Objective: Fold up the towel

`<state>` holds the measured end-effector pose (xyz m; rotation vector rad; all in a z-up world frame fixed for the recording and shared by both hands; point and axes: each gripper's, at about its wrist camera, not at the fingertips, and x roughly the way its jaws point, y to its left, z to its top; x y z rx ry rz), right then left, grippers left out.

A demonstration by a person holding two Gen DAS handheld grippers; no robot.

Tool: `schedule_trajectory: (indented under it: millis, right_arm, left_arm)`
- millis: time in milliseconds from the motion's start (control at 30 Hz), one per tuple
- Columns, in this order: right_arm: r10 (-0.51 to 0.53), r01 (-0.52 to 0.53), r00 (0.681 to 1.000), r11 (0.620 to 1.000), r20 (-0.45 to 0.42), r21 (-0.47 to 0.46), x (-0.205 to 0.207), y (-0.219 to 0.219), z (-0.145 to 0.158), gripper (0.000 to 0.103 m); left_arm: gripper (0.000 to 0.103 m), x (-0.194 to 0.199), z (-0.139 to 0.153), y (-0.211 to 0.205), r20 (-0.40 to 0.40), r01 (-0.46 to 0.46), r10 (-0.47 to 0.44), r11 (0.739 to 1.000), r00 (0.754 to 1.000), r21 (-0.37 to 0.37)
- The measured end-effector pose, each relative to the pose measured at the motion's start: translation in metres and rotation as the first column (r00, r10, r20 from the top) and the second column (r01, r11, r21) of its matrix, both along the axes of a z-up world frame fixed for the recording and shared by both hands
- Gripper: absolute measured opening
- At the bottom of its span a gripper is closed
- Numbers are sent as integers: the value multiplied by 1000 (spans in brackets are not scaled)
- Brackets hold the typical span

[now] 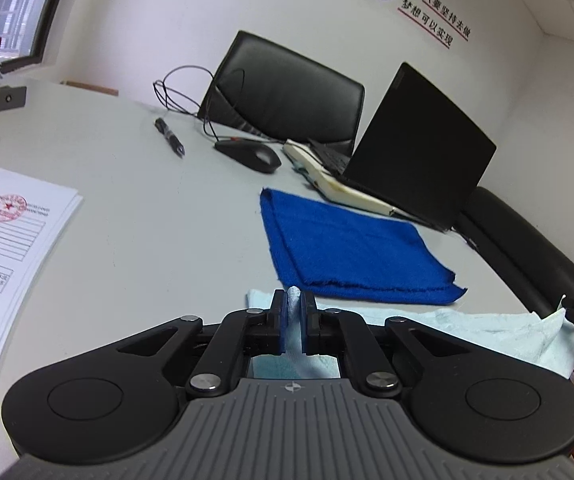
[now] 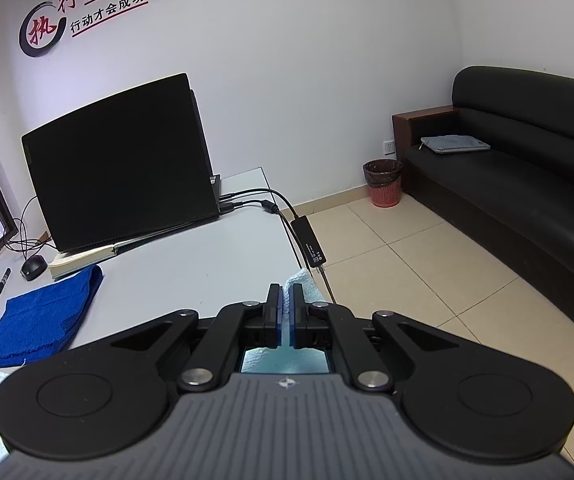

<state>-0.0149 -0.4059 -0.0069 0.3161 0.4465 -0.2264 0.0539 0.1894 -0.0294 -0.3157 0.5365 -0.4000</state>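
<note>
Most of the pale blue towel [image 1: 467, 330] lies hidden under the left gripper [image 1: 294, 302] body — only a pinched ridge shows between the pads, and its far corner runs off behind the table edge. In the right wrist view the towel [image 2: 301, 280] shows as a small corner beyond the right gripper [image 2: 286, 300] and a sliver beneath it. Left of the towel, the stack of papers [image 1: 3, 240] is cut off by the picture's edge, its print too small to read. Beyond the towel, the laptop [image 2: 121, 160] hides the keyboard side — only its dark lid shows.
</note>
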Motion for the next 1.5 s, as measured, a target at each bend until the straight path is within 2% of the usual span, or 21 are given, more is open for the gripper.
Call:
schedule_trajectory:
  millis: [333, 700, 933, 1100, 1300, 1500]
  right_arm:
    - [-1, 1, 1000, 1000, 18, -7, 1, -1, 6, 3]
    - [-4, 4, 999, 1000, 54, 6, 0, -4, 16, 3]
    - [9, -9, 1000, 1000, 24, -16, 21, -5, 13, 3]
    - [11, -12, 1000, 1000, -19, -18, 38, -6, 1, 3]
    - [12, -13, 998, 1000, -56, -18, 47, -8, -10, 4]
    - [-5, 3, 998, 1000, -63, -23, 52, -9, -14, 12]
  left_arm:
    - [7, 3, 8, -4, 37, -9, 9, 1000, 999, -3]
    - [7, -5, 17, 4, 87, -31, 35, 998, 996, -48]
    - [7, 13, 8, 2, 37, -37, 39, 999, 999, -30]
    - [7, 26, -2, -8, 11, -38, 37, 999, 999, 26]
    - [8, 33, -10, -11, -9, -45, 46, 997, 999, 61]
    - [8, 33, -11, -10, -15, -48, 49, 997, 999, 64]
